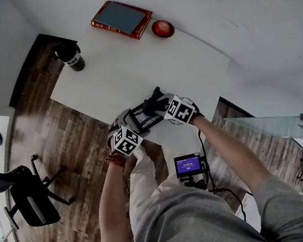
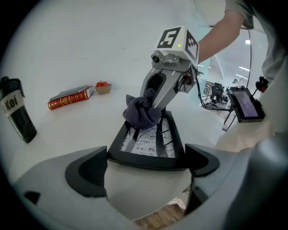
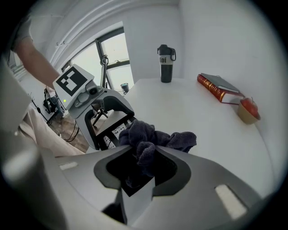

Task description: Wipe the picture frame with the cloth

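Hand-held grippers, two: right hand-held gripper clenched on the one dark cloth, which is pressed onto the far end of the picture frame; left hand-held gripper spread wide, grasping the near edge of that one black frame, at the near edge of the white surface; one red book; one dark bottle; one small bowl of red fruit.

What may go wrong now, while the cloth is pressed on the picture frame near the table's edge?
1. The picture frame lies close to the edge of the table, and the left gripper holds it only at its near side. A hard push may tilt it or slide it off.
2. The right gripper holds the cloth in a small bunch, so its hard jaws might scrape the glass.
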Tool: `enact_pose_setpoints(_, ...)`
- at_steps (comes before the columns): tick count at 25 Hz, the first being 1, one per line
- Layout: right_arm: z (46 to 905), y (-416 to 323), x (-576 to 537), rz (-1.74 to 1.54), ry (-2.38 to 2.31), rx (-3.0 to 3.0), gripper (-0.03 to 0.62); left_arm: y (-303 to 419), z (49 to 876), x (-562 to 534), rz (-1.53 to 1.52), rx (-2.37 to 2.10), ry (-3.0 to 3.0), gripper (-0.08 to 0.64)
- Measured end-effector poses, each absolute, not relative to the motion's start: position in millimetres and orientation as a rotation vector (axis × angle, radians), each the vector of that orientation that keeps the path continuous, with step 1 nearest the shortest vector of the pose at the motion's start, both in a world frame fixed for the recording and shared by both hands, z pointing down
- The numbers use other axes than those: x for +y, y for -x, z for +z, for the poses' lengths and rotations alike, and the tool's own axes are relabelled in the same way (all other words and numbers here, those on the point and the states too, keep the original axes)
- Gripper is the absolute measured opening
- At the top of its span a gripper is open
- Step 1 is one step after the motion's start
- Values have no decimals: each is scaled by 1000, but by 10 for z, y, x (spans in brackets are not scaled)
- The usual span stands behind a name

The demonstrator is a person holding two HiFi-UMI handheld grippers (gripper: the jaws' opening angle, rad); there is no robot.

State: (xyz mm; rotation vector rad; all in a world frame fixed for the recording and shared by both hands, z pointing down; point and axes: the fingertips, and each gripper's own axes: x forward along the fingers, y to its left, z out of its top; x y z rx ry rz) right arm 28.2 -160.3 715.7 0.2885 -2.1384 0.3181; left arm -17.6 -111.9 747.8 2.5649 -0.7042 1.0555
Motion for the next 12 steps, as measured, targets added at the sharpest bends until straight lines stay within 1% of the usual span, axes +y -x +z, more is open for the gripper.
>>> enact_pose_setpoints(9,7156,-417,-1377,450,-357,-2121,124,177,7481,-1105,1058,-711,-2552,535)
enact_pose_setpoints(12,7159,-455,-1304,542,-388,-2127,124,184,7485,-1106,1058,-712,-2548,535)
